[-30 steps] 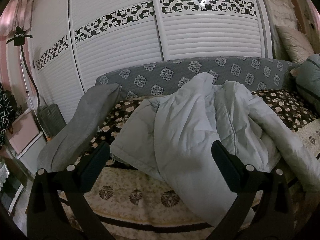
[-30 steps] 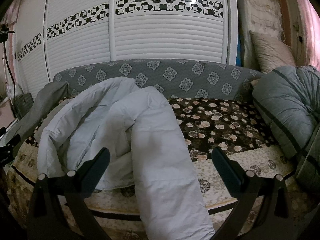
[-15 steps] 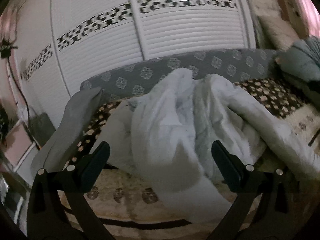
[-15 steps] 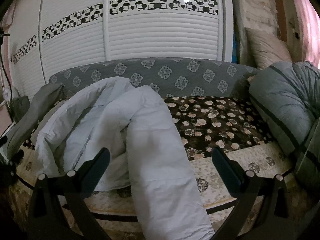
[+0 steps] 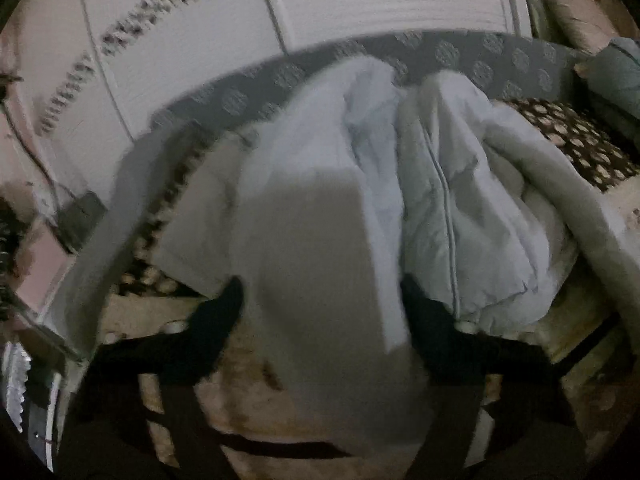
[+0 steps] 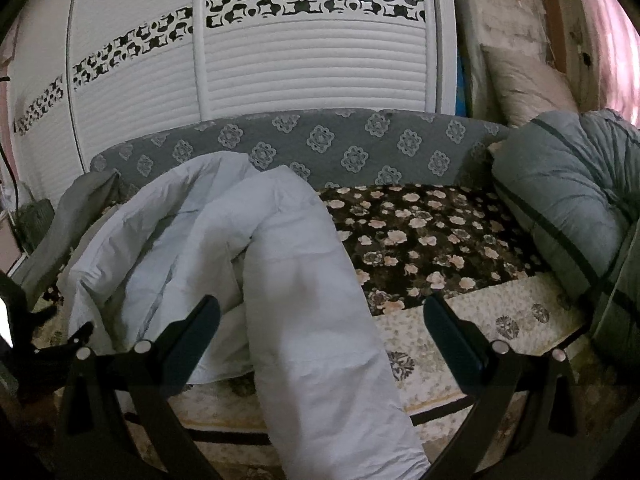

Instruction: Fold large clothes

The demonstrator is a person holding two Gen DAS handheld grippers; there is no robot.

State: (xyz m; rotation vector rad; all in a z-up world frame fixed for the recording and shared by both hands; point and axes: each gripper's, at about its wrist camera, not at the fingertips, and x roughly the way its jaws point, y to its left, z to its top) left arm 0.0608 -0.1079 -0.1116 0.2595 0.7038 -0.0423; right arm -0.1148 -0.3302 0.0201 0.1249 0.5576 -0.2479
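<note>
While spread wide: left gripper (image 5: 320, 300), nothing pinched, a hanging fold of the pale blue coat (image 5: 320, 264) lying between the fingers; picture blurred.
Left fingers (image 5: 216, 320): black, either side of that fold; touching it or not could not be told.
Right gripper (image 6: 320, 320): likewise parted wide, gripping nothing, a long sleeve-like part of the pale blue coat (image 6: 312, 312) draped between the fingers and over the sofa edge.
Coat position: heaped on the left half of the sofa seat (image 6: 424, 240), bunched against the backrest (image 6: 352, 148), one length spilling down the front.
Beside the coat: grey cloth (image 6: 68, 216) slumped to its left over the sofa end.
Further right: folded grey-green quilt (image 6: 568, 192) at the seat's right end, well apart from the coat.
Behind that: beige pillow (image 6: 520, 84) propped upright.
Backdrop: white slatted wardrobe doors (image 6: 304, 60) with a cut-out band.
</note>
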